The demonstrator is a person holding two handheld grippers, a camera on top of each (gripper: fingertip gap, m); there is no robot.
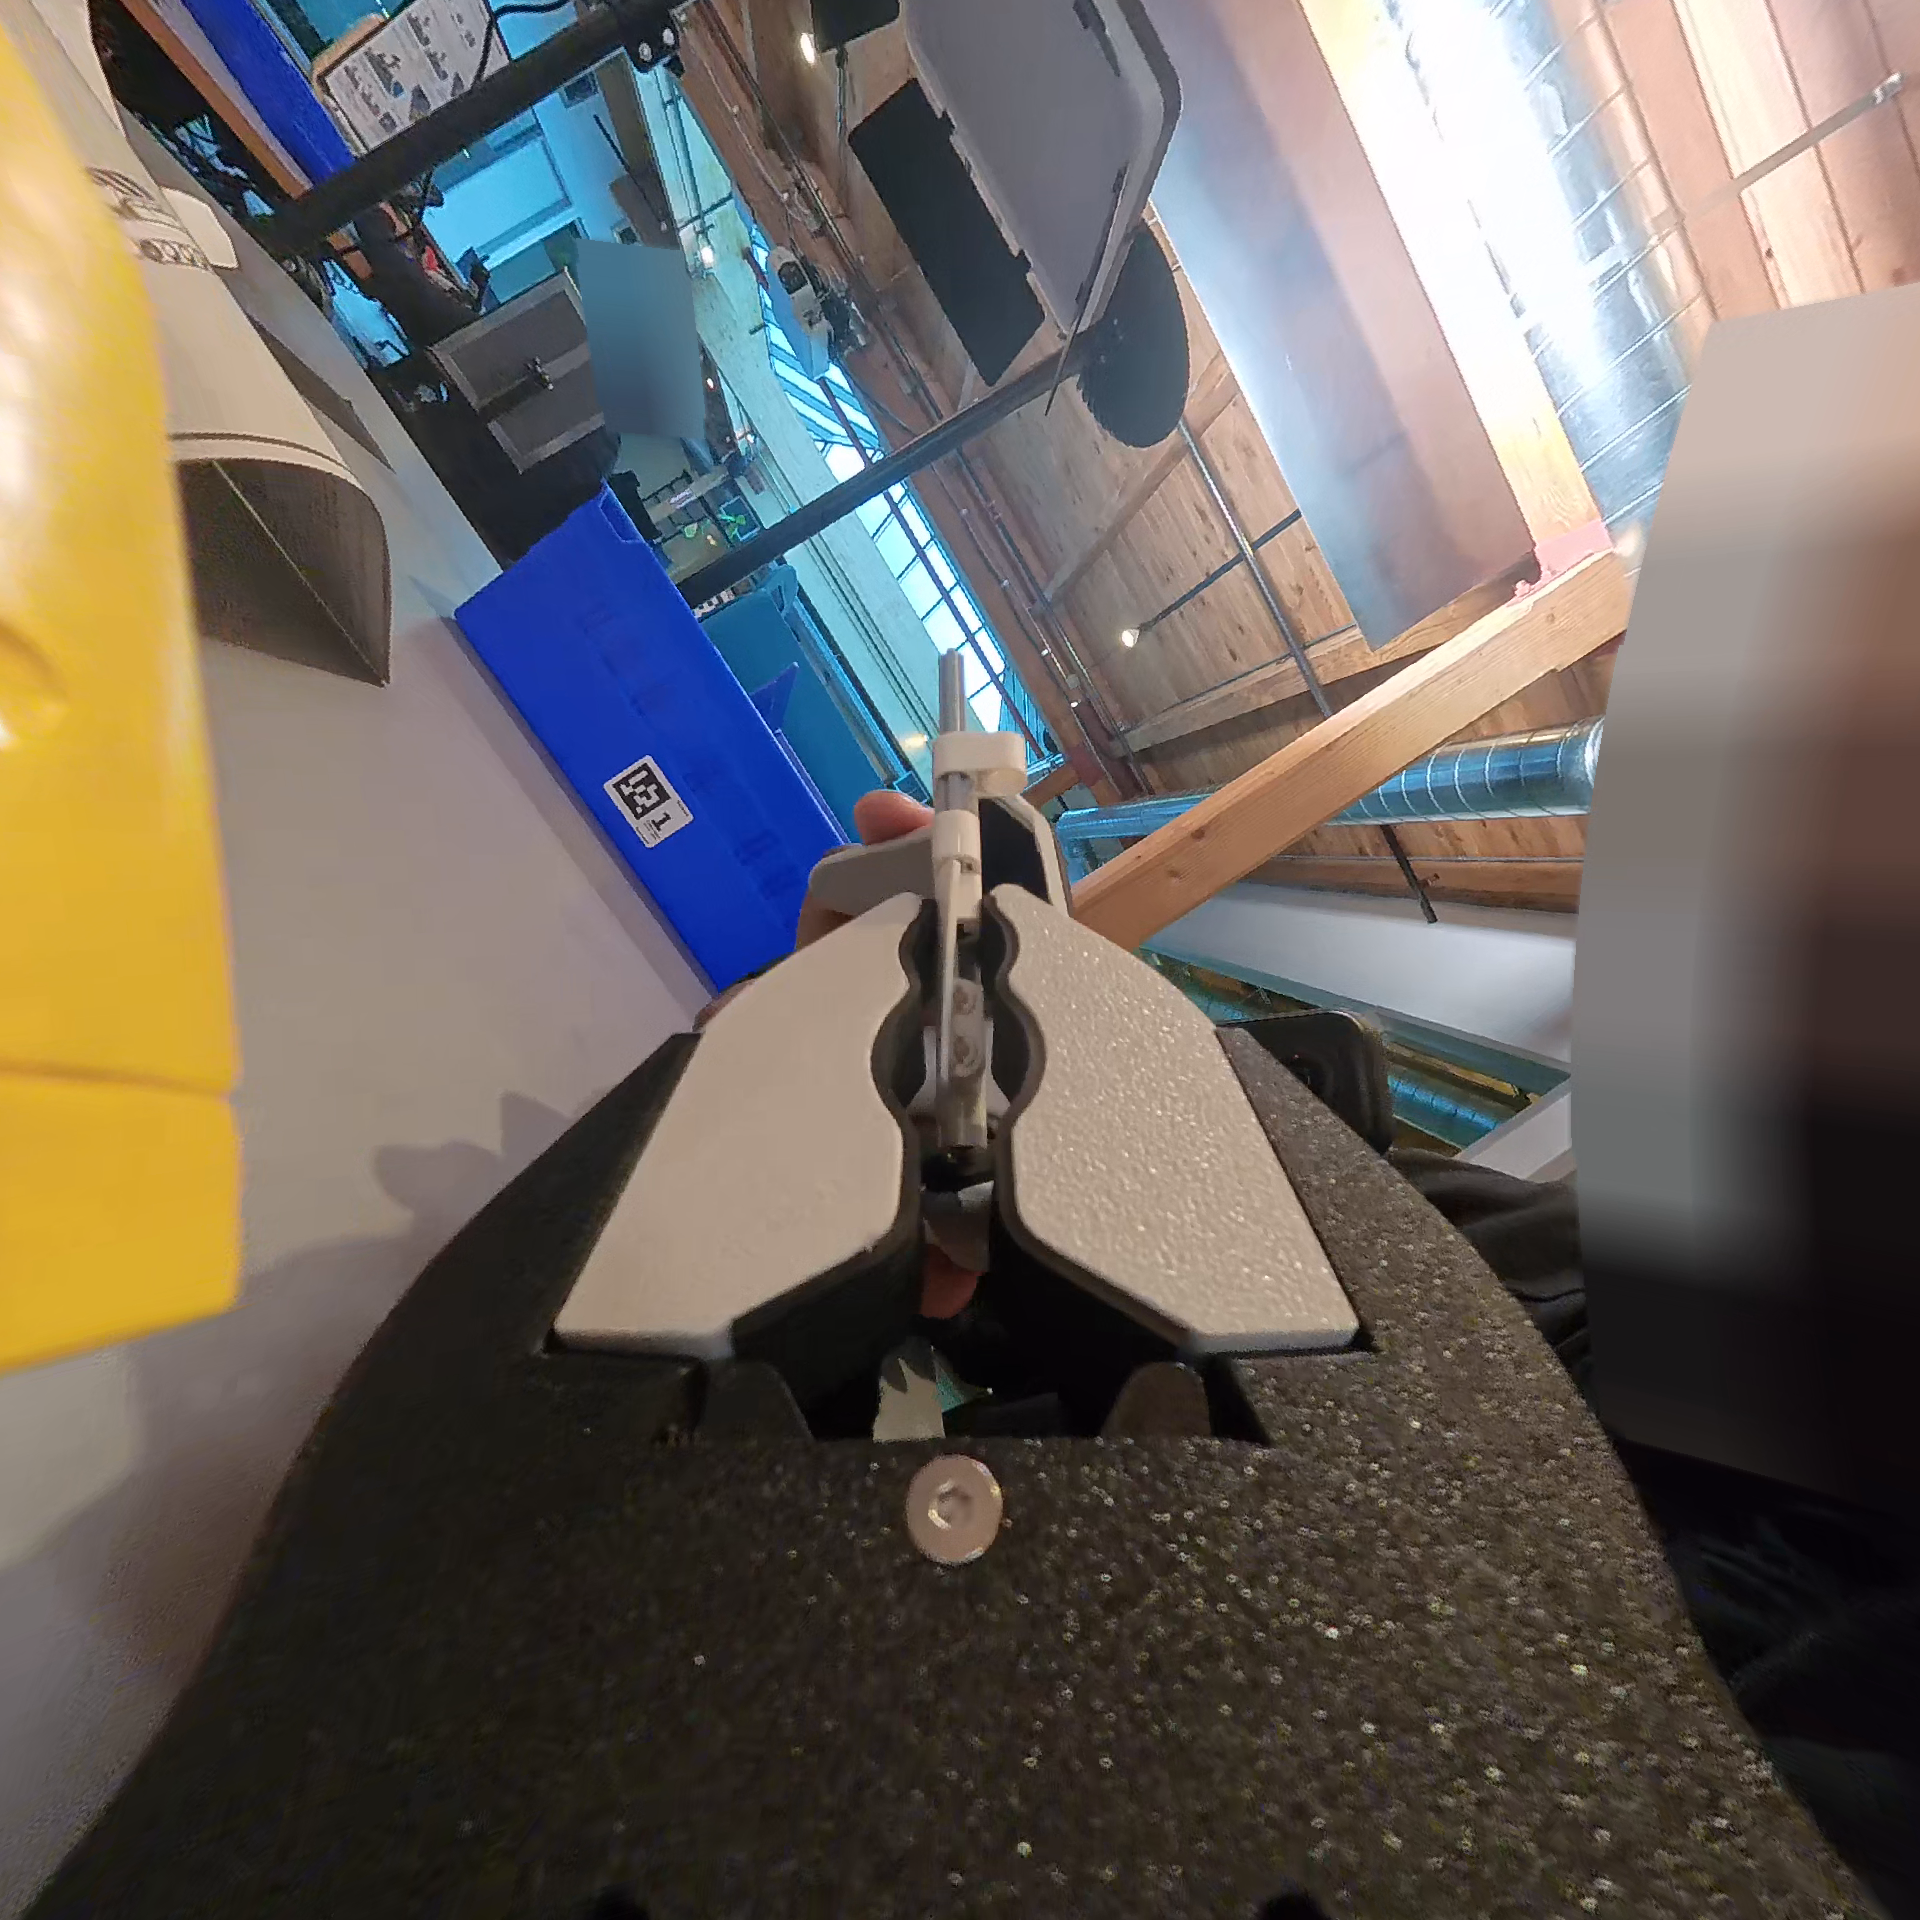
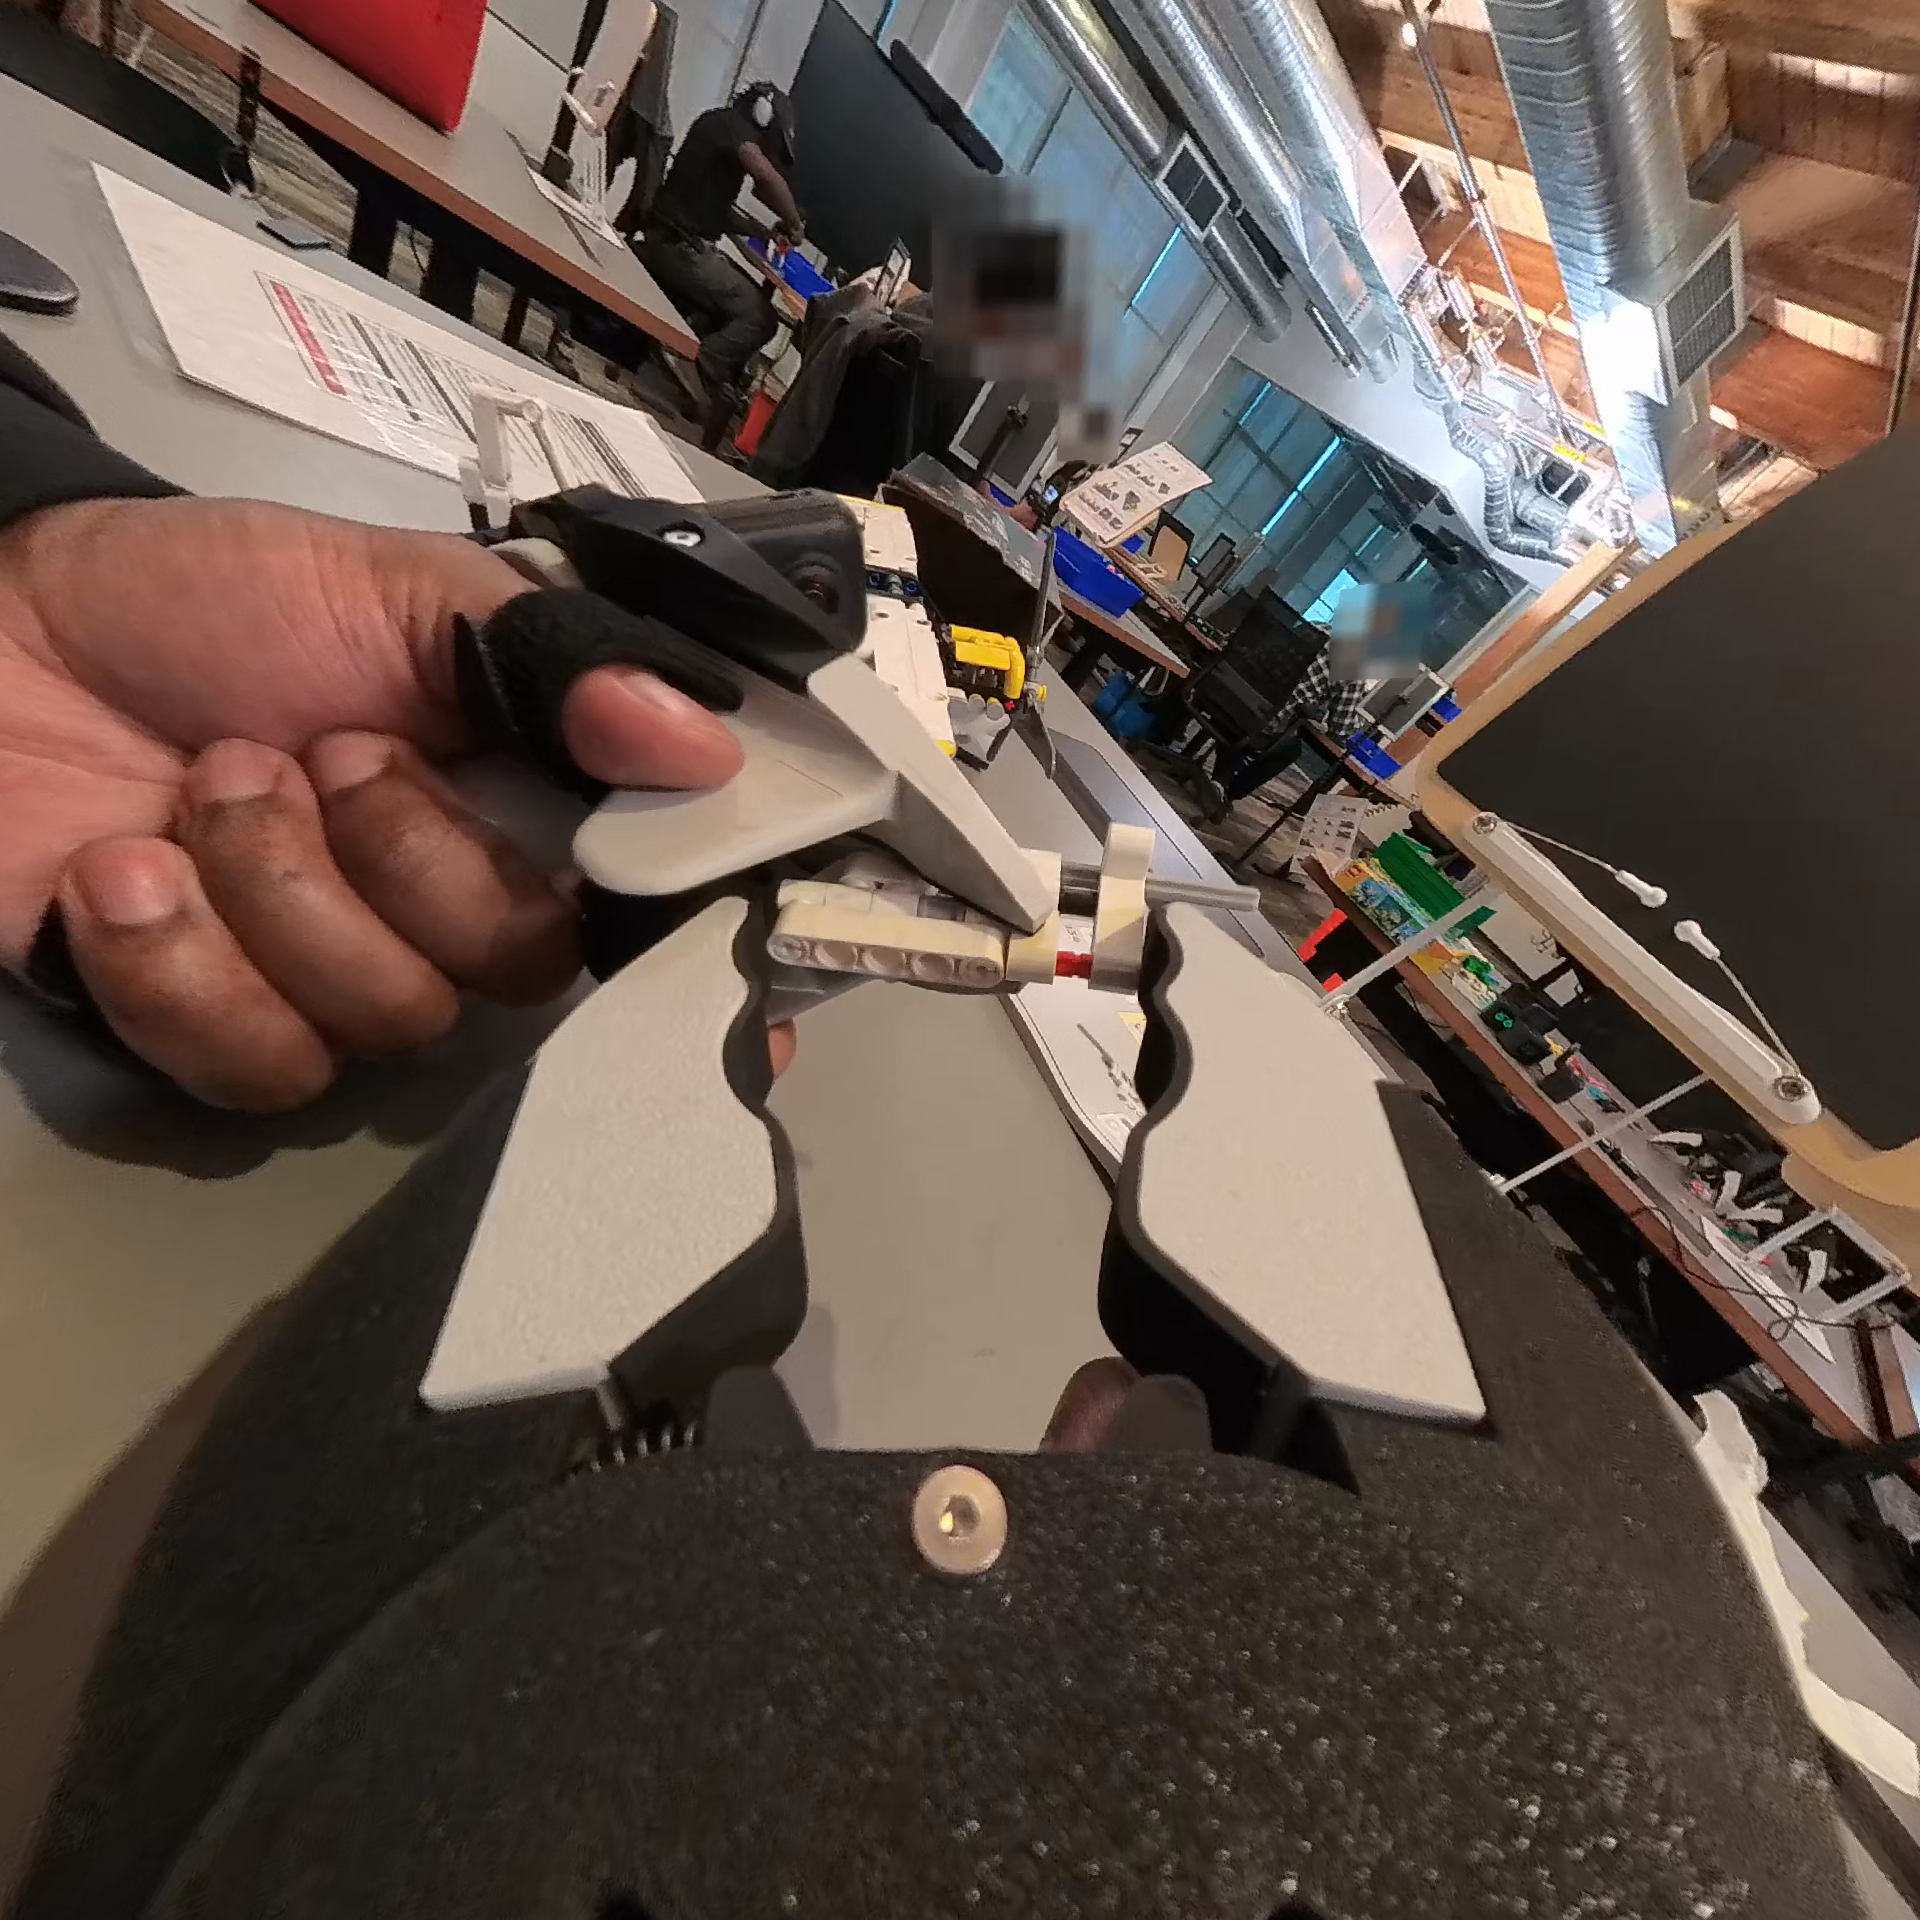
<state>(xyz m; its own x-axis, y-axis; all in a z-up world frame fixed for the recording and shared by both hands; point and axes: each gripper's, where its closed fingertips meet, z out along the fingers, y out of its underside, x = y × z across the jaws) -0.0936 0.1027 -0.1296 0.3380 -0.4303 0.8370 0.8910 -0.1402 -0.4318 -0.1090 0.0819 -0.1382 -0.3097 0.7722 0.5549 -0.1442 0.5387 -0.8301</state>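
Clamping a small white brick assembly [image 1: 954,914], your left gripper [image 1: 961,925] has its two grey fingers nearly together, pads pressed on the thin white beam from both sides. A grey axle [image 1: 950,691] sticks out past the fingertips through a white connector [image 1: 977,756]. Behind it in this tilted view sit a blue bin [image 1: 665,748] with a square code sticker, a yellow box [image 1: 94,727] at the left edge and the grey table [image 1: 436,935].

From your right wrist view, the same assembly [image 2: 894,951] lies crosswise between the fingertips of your right gripper [image 2: 940,966]. Those fingers [image 2: 623,1122] stand wide apart. The right fingertip sits just beside the white connector [image 2: 1122,904] at the axle end; the left fingertip is near the beam's other end. You cannot tell whether either pad actually touches the piece, and nothing shows them pressing on it. A short red pin [image 2: 1072,964] shows between beam and connector.

Your left hand [image 2: 260,779] wraps the left gripper's handle, one finger through a black strap, and its grey fingers [image 2: 831,821] come down onto the assembly from above. Farther along the table stands a white and yellow brick model [image 2: 935,644]; a printed sheet [image 2: 343,343] lies behind the hand.
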